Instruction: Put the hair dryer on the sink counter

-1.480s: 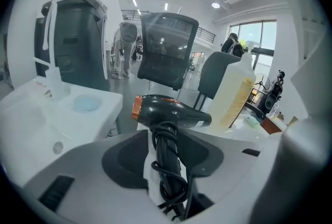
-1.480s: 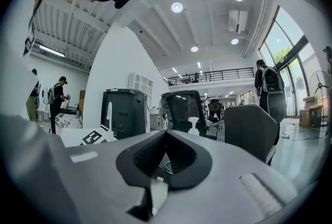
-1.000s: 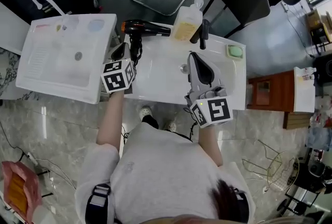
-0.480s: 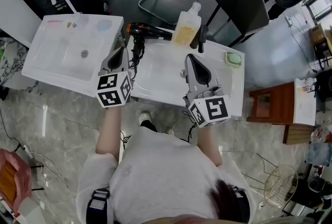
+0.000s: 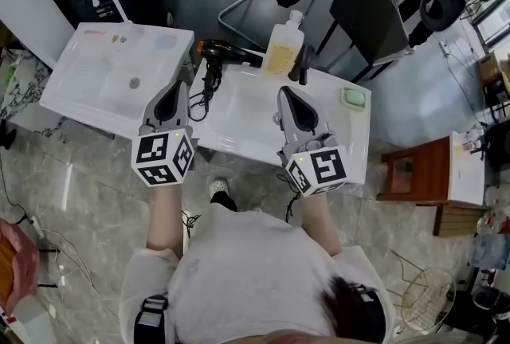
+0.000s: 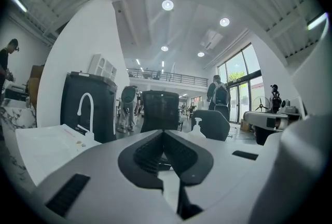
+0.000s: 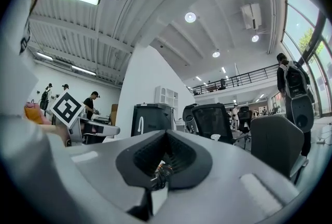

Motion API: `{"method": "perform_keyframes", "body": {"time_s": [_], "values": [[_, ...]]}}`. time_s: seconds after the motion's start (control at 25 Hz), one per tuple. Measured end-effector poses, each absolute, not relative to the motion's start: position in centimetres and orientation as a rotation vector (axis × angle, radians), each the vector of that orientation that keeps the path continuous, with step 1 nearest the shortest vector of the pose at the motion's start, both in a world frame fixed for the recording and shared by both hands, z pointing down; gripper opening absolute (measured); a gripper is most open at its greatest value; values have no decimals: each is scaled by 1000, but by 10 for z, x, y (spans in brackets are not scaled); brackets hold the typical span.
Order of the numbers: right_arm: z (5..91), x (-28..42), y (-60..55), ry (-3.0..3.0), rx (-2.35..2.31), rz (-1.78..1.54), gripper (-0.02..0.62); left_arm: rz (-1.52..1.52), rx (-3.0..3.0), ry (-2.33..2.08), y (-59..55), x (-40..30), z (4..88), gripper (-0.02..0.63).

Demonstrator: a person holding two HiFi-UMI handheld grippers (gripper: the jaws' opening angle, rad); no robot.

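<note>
While both grippers hover above the white sink counter, the hair dryer lies on the counter's back-left edge, just left of the pump bottle, w/ its cord trailing toward the front. L gripper: jaws together, nothing btwn them. R gripper: jaws together too, clear of the dryer.

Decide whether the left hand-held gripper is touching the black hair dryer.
Apart. The head view shows a clear gap between the left hand-held gripper and the black hair dryer.
</note>
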State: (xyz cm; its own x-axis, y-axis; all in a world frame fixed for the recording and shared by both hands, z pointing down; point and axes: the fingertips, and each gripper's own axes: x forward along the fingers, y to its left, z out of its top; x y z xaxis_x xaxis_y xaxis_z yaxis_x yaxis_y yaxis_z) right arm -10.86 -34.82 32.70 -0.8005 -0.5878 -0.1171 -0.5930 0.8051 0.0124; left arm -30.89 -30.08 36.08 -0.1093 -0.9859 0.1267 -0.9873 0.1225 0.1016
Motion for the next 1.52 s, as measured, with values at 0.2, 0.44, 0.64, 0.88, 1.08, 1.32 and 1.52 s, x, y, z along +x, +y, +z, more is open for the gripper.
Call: {"method": "perform_keyframes", "body": {"time_s": [0.2,0.44,0.64,0.88,1.08,1.32,1.52], "values": [[320,-98,-336,2886,-915,96,11,-32,2004,-2285,-275,-295,338,8],[317,-84,-322,2884,-887,114,11,-51,2013,-2362,-249,-279,325,8],[316,-73,-311,2876,-877,109,11,-48,1993,-2406,-230,-266,323,8],[314,-61,-302,2861,-884,124,11,-52,1977,-2436,-213,-256,321,8],[310,-49,-295,2844,-892,129,11,-64,1991,-2438,-206,-243,317,8],[305,-42,-295,2828,-903,128,11,-83,2008,-2441,-206,-235,309,9],[305,-43,-295,2830,-897,127,11,-100,2021,-2435,-207,-233,307,9]]}}
